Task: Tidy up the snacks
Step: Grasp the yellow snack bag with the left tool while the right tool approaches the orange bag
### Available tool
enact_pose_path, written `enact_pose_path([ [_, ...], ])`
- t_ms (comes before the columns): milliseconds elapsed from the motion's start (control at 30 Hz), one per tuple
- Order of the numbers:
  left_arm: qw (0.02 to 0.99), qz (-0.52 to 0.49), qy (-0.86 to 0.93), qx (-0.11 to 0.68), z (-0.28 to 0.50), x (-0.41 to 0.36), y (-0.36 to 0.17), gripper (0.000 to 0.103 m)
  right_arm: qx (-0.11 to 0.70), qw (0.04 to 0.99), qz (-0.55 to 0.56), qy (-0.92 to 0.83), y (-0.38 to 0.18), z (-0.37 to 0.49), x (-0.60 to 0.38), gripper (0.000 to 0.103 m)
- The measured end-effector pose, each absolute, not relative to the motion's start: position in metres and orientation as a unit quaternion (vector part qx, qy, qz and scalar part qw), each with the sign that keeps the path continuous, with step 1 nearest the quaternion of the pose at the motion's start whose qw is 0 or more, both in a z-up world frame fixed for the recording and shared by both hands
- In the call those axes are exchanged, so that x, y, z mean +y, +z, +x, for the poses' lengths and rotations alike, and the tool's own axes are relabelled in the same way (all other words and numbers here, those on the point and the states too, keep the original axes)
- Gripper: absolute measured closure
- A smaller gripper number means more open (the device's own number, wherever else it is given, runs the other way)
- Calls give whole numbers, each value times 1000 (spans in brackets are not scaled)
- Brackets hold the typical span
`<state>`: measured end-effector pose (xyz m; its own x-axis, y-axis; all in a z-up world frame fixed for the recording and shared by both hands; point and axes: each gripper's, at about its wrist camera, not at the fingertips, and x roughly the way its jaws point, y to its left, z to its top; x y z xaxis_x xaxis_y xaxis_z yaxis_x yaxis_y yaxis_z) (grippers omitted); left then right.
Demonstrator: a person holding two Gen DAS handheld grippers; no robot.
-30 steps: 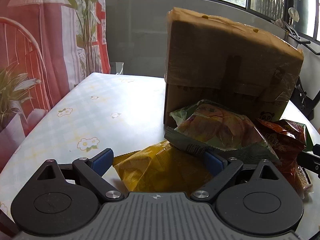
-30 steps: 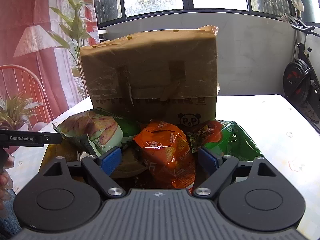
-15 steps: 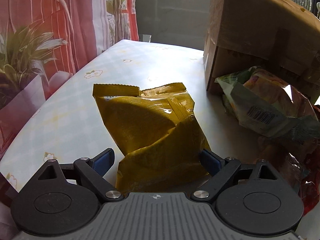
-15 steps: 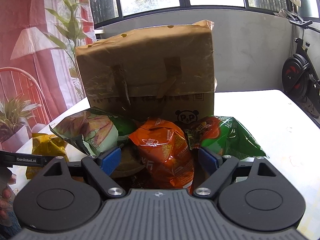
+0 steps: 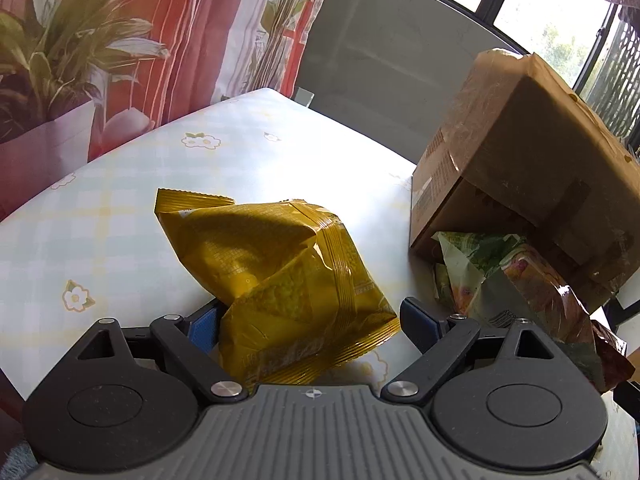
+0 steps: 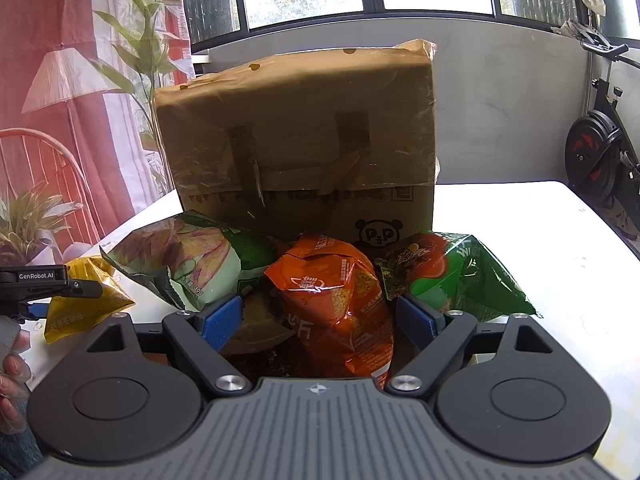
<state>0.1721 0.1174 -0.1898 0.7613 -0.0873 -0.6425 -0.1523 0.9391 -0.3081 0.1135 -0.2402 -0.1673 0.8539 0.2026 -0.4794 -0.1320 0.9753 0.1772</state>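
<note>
Snacks lie in two groups on the surface. The yellow bag lies alone to the left, well apart from the cardboard box. The pale green bag, orange bag and dark green bag are heaped together against the box front.

Left hand-held gripper: jaws spread, straddling the near end of the yellow bag; one blue pad sits just beside the crumpled film, the other stands clear. Nothing is clamped. Right hand-held gripper: jaws spread around the orange bag, no grip visible.

Probable faults: closing on loose film alone could let the yellow bag slip or tear at its seam; a hard squeeze would likely crush the contents. Lifting the orange bag may drag its overlapping neighbours off the heap.
</note>
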Motion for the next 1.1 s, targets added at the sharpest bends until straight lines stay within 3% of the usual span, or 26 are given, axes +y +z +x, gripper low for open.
enact_pose_path([
  [567,928,-176,20,329,166,123,-182,13,260,959,56,94,-167,115,-232,18],
  [867,944,-114,65,304,159,111,-168,15,260,959,60,95,-167,114,-232,18],
  [1100,946,-150,86,274,165,124,-158,14,258,959,62,97,-167,114,-233,18],
])
